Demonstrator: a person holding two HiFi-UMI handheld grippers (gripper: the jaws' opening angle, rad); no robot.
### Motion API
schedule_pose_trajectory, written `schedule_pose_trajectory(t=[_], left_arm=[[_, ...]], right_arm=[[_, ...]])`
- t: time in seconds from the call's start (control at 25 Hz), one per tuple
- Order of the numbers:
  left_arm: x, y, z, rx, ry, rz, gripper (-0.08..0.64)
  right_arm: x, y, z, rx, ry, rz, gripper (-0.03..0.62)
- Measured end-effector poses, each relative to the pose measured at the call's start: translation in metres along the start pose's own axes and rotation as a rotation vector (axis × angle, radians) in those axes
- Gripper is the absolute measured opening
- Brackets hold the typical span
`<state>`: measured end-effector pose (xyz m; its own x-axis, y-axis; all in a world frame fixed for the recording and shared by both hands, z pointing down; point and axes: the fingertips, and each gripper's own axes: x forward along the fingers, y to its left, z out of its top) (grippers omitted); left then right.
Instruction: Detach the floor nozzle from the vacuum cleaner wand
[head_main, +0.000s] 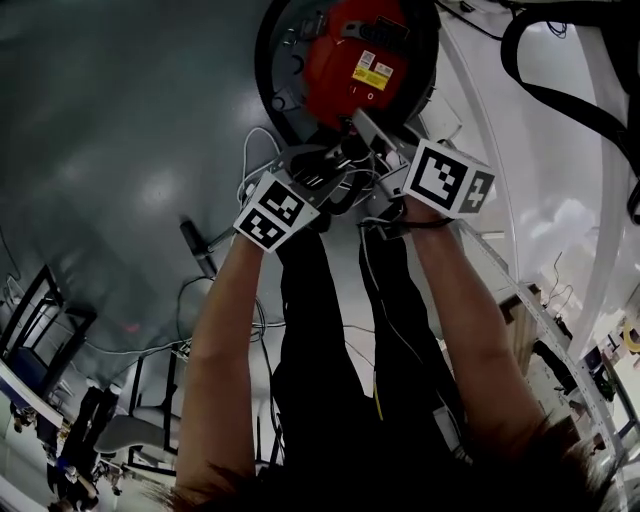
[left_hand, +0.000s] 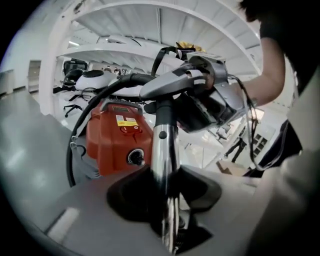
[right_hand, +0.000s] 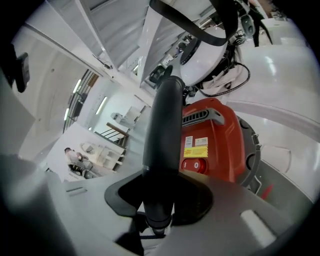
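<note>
The red vacuum cleaner (head_main: 365, 60) stands on the floor ahead of me. Its chrome wand (left_hand: 164, 150) runs up between the jaws of my left gripper (left_hand: 167, 200), which is shut on it. Above that, the wand meets a grey curved handle (left_hand: 175, 82) with a black hose (left_hand: 100, 97) leading back to the red body (left_hand: 117, 140). My right gripper (right_hand: 159, 200) is shut on the dark handle tube (right_hand: 162, 135), just above the left one. In the head view both grippers, left (head_main: 325, 170) and right (head_main: 385, 165), sit close together. The floor nozzle is in no view.
Grey floor (head_main: 120, 120) lies to the left, with cables (head_main: 255, 150) near the vacuum. A white frame structure (head_main: 560, 230) runs along the right. My legs in black trousers (head_main: 320, 330) are below the grippers. White machines (left_hand: 95, 80) stand behind the vacuum.
</note>
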<state>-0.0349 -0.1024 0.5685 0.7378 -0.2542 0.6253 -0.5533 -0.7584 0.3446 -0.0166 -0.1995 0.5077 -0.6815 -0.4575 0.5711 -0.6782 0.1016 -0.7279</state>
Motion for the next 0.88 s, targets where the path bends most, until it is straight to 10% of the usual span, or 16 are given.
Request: schedule_pose_trajectory(t=[0.2,0.76,0.88], left_arm=[[-0.012,-0.010,-0.004,-0.079,-0.013,-0.233,0.170],[0.002,-0.025,-0.015,0.024,0.029,-0.153,0.141],[0.001,-0.024,-0.015,0.017,0.029,-0.140,0.142]], right_arm=[[-0.005,0.015,-0.006,-0.075,0.040,0.118,0.122],[-0.018,0.017,-0.018,-0.032,0.004,0.190,0.132],[-0.021,0.013,-0.041,-0.031,0.072,0.176,0.224]])
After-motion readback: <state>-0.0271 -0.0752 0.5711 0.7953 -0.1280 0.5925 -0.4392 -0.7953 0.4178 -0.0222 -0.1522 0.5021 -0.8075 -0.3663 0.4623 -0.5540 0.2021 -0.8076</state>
